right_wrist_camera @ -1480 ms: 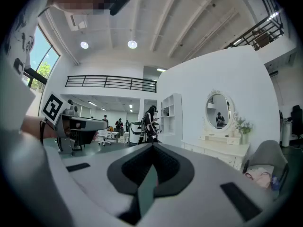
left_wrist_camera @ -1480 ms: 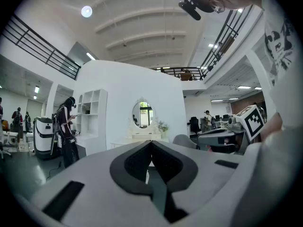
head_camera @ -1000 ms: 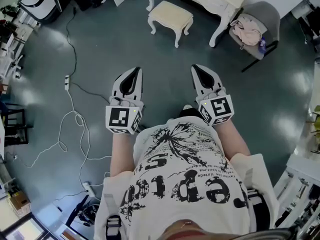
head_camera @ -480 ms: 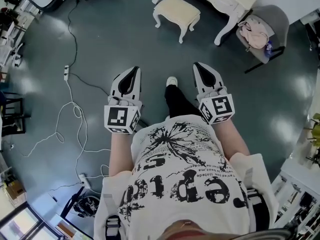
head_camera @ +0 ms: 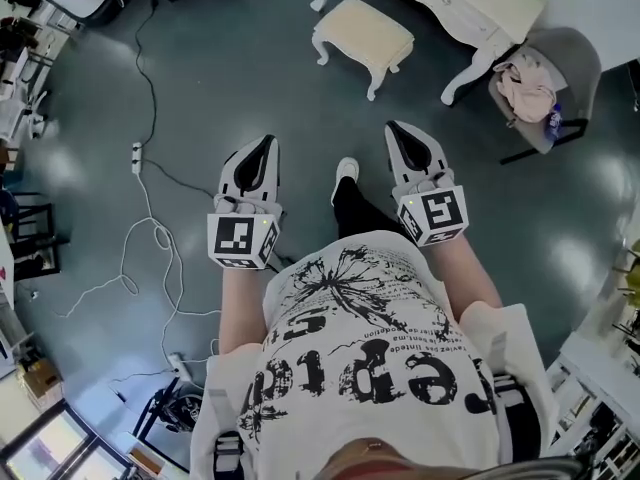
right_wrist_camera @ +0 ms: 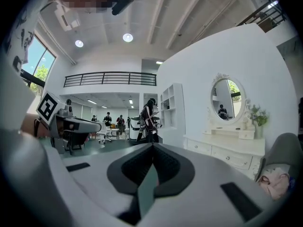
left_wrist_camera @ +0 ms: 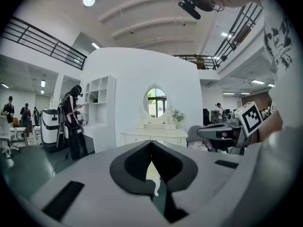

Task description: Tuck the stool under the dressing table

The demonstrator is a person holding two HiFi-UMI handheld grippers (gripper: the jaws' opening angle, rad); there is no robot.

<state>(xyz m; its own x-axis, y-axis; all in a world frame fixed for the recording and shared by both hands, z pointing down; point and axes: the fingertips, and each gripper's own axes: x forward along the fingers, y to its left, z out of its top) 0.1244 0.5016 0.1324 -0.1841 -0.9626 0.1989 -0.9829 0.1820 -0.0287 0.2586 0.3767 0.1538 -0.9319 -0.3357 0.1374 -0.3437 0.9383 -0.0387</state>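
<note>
Approach step: the left gripper (head_camera: 265, 143) and right gripper (head_camera: 395, 131), jaws pressed together and empty, hang well short of the stool (head_camera: 364, 30); the next move calls for reaching it.

I hold my left gripper (head_camera: 263, 146) out toward 11 o'clock and my right gripper (head_camera: 397, 131) toward 1 o'clock. Both noses point at 12, level with each other and well apart. Each pair of jaws is closed tip to tip, with nothing between them. My bare forearms (head_camera: 241, 303) run straight back from them. My leg (head_camera: 362, 216) reaches forward between the grippers.
</note>
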